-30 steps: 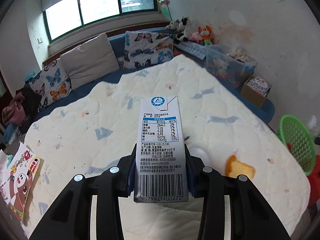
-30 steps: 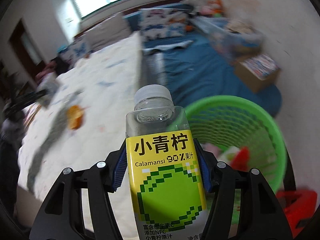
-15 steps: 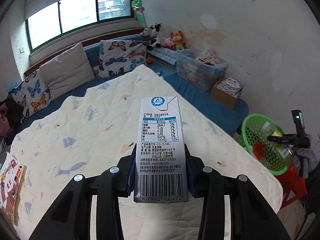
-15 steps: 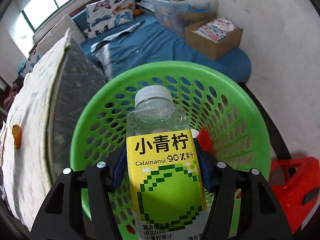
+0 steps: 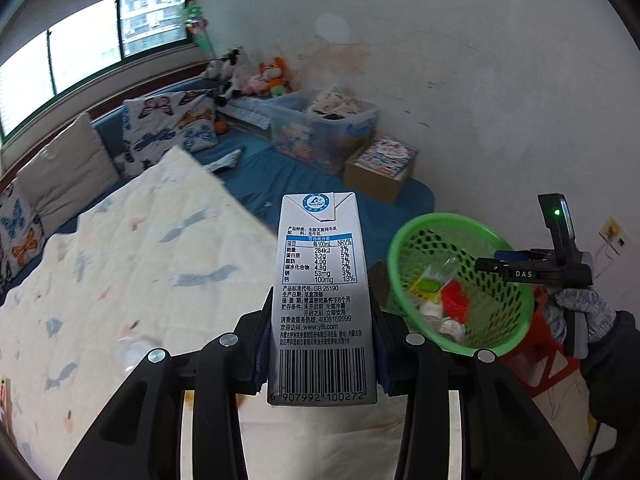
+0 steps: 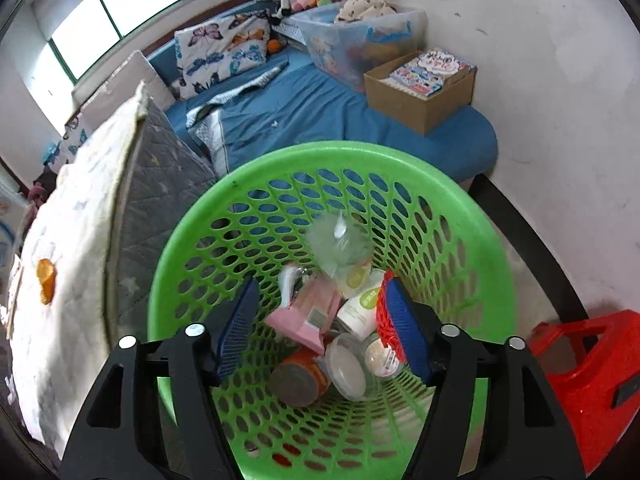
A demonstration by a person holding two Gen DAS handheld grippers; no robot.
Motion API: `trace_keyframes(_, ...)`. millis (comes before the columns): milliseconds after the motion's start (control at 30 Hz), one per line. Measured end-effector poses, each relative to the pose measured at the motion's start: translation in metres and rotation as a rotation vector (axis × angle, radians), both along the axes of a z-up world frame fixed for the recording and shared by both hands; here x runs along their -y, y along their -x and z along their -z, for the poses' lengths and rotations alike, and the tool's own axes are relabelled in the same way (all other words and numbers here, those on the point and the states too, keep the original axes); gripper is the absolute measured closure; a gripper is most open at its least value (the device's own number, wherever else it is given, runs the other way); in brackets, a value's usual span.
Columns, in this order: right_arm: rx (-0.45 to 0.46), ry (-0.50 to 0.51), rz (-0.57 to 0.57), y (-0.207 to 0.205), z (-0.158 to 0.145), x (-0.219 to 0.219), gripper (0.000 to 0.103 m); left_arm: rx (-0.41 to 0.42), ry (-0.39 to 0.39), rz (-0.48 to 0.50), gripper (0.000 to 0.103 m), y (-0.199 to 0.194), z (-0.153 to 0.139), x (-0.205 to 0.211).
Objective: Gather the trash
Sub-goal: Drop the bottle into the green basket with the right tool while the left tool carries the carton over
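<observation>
Left claw (image 5: 322,344): closed on the carton (image 5: 322,296), blue pads pressed against its two sides; carton upright, nutrition panel and barcode facing the camera.
Carton position: held above the bed's quilt (image 5: 120,280), left of the basket (image 5: 404,240) in the left wrist view, apart from it.
Right claw (image 6: 320,328): open, nothing between its blue pads (image 6: 236,328); fingers spread over the basket (image 6: 192,240) mouth, pointing down into it.
Right claw, left wrist view: seen at the basket's far right rim (image 5: 532,268), held by a gloved hand (image 5: 580,312).
Basket: green, perforated wall, standing beside the bed edge; a red stool (image 6: 592,384) just right of it.
Basket contents: bottle (image 6: 344,252) with yellow-green label lying on top, pink packet (image 6: 308,316), white cup (image 6: 360,312), red mesh scrap (image 6: 384,320), brown-orange can (image 6: 300,378), clear lid (image 6: 346,368).
Quilt: orange scrap (image 6: 45,280) lying on it, well apart from the basket.
</observation>
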State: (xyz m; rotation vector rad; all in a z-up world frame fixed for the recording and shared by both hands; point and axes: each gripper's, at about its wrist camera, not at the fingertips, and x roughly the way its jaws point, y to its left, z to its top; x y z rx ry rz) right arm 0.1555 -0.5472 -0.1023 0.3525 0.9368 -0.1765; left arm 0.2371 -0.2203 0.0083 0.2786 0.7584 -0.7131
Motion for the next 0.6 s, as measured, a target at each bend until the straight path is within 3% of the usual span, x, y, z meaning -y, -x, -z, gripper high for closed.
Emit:
trace_keyframes(300,0.078,-0.031,0.035,0.058,-0.024,0.006,0.032,-0.024,-0.04,0.147,0.064,0.027,0.026,0.095)
trace_keyframes(600,0.11,-0.045,0.087,0.104,-0.029,0.014,0.031,-0.085,-0.084,0.228,0.064,0.038,0.06,0.16)
